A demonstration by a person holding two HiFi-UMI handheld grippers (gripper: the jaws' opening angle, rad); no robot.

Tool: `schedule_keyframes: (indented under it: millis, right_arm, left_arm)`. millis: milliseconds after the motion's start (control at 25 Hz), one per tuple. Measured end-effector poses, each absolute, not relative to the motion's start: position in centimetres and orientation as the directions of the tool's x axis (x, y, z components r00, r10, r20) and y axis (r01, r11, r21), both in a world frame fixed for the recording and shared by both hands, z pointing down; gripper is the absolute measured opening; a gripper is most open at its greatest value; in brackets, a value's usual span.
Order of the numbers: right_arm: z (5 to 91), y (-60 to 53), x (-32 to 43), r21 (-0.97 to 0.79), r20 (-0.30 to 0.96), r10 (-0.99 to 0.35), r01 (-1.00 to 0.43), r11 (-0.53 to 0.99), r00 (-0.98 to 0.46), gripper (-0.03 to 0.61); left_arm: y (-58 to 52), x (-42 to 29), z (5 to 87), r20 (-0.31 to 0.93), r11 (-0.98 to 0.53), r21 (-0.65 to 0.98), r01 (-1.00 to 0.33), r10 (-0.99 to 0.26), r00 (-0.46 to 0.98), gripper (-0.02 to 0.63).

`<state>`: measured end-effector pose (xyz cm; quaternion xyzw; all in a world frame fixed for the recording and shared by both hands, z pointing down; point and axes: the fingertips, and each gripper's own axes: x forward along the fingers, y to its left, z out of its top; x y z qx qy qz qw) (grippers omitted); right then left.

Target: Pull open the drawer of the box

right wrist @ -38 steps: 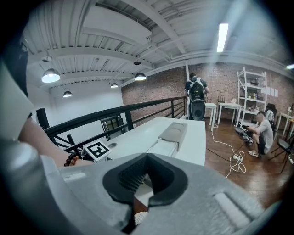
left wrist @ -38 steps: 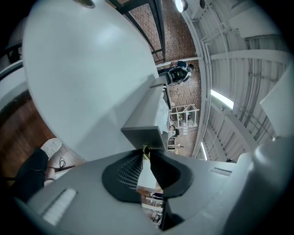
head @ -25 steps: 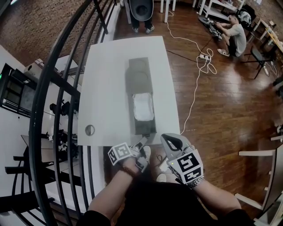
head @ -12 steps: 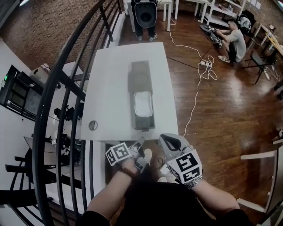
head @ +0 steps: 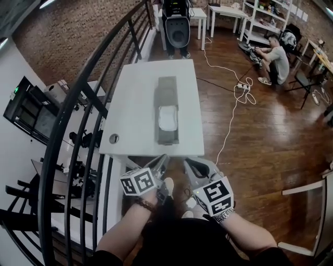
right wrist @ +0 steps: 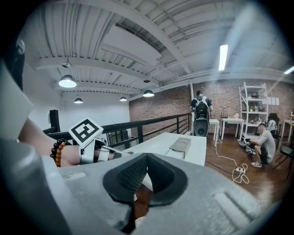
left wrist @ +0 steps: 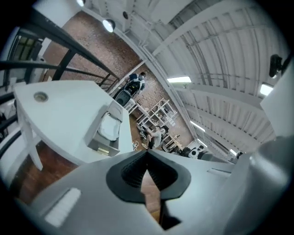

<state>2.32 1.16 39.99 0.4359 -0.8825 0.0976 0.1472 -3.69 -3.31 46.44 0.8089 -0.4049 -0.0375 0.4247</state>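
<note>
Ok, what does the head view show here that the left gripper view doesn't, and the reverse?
Head view only: the left gripper and right gripper, marker cubes up, side by side short of the table. Left gripper view only: the ceiling lamps, and its jaws, just closed, meeting on nothing. Both: the table, the box with its drawer pulled out, the crouching person.

One bench (head: 130,104), mid-frame. One box (head: 167,88) on it, with one drawer (head: 168,138) and one white thing (head: 168,118) inside. One round hole (head: 114,138) at the bench's lower left corner. Two grippers at the bottom: left gripper (head: 164,157), right gripper (head: 188,162). One bead bracelet (head: 145,204), lower left of centre. Two other people: one standing person (head: 176,14) at the top edge, one crouching person (head: 278,57) at upper right. One white cable (head: 231,111) right of centre.
</note>
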Motion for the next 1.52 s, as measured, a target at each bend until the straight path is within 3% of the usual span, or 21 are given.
schedule_keyframes:
  millis: [320, 640, 1520]
  right_arm:
    - [37.7, 3.7, 2.0, -0.059, 0.303, -0.741, -0.788, 0.613, -0.600, -0.009]
    - [35.9, 4.8, 0.8, -0.059, 0.270, -0.765, -0.803, 0.593, -0.584, -0.009]
    - [35.6, 8.0, -3.5, -0.021, 0.265, -0.811, -0.844, 0.536, -0.522, -0.009]
  left_arm:
    - [0.5, -2.9, 41.5, 0.314, -0.498, 0.440, -0.747, -0.694, 0.648, 0.014]
    - [2.5, -3.1, 38.3, 0.302, -0.627, 0.250, -0.738, -0.673, 0.675, 0.014]
    - [7.2, -5.7, 36.7, 0.252, -0.740, 0.128, -0.661, -0.620, 0.743, 0.014]
